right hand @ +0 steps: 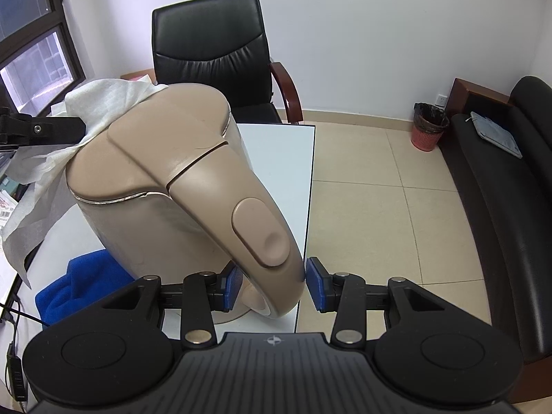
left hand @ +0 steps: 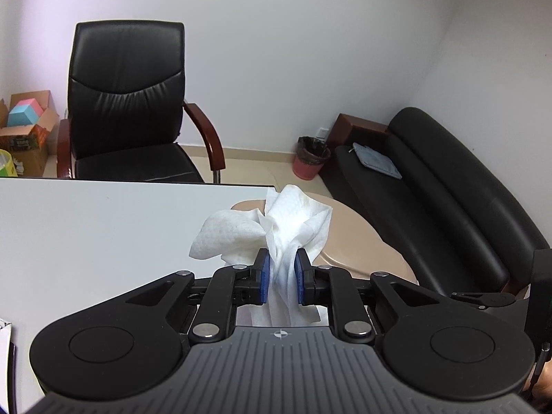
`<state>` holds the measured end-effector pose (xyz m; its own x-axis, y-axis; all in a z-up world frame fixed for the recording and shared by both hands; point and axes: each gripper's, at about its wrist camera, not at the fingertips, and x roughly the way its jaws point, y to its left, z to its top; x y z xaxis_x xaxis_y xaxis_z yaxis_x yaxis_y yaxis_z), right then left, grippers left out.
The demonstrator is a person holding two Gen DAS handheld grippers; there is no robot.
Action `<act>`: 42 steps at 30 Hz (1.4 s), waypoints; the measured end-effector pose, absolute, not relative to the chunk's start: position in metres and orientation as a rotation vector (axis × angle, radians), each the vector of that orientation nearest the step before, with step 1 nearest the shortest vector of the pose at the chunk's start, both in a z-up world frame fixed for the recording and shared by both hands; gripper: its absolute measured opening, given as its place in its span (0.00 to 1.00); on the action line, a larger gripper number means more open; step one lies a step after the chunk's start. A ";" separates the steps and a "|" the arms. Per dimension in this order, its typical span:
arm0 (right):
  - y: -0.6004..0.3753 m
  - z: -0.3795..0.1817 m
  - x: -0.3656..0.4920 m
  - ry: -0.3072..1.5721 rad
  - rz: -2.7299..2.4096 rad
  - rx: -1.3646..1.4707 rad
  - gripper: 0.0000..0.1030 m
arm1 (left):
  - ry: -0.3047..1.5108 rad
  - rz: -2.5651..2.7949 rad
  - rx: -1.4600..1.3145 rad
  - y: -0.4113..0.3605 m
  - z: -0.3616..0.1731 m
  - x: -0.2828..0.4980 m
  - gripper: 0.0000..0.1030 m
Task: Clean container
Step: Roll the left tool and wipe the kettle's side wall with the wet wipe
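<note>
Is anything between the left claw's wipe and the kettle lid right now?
Nothing visible. The left claw grips the white paper wipe, and in the right wrist view that wipe already drapes against the far edge of the beige plastic kettle, whose handle sits between the right claw's pads.

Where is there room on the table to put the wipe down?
Bare white table lies left of the wipe, toward the chair. Another strip runs between the kettle and the table's right edge. It's crowded near the blue cloth.
</note>
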<state>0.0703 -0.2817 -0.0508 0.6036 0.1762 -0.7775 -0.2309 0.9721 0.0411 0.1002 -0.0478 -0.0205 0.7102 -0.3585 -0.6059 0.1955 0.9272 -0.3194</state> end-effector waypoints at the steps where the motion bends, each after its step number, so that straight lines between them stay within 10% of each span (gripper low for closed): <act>1: -0.282 -0.051 0.070 0.892 0.235 -0.066 0.42 | 0.719 -0.309 -0.249 -0.046 -0.021 0.101 0.14; 42: -0.249 -0.026 0.052 0.796 0.192 -0.279 0.37 | 0.754 -0.349 -0.776 0.015 -0.066 0.099 0.12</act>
<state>0.0521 -0.2487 -0.0261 0.6850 0.0643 -0.7257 -0.2731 0.9461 -0.1739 0.0989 0.0151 -0.0658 0.6902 -0.5412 -0.4803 0.0160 0.6751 -0.7376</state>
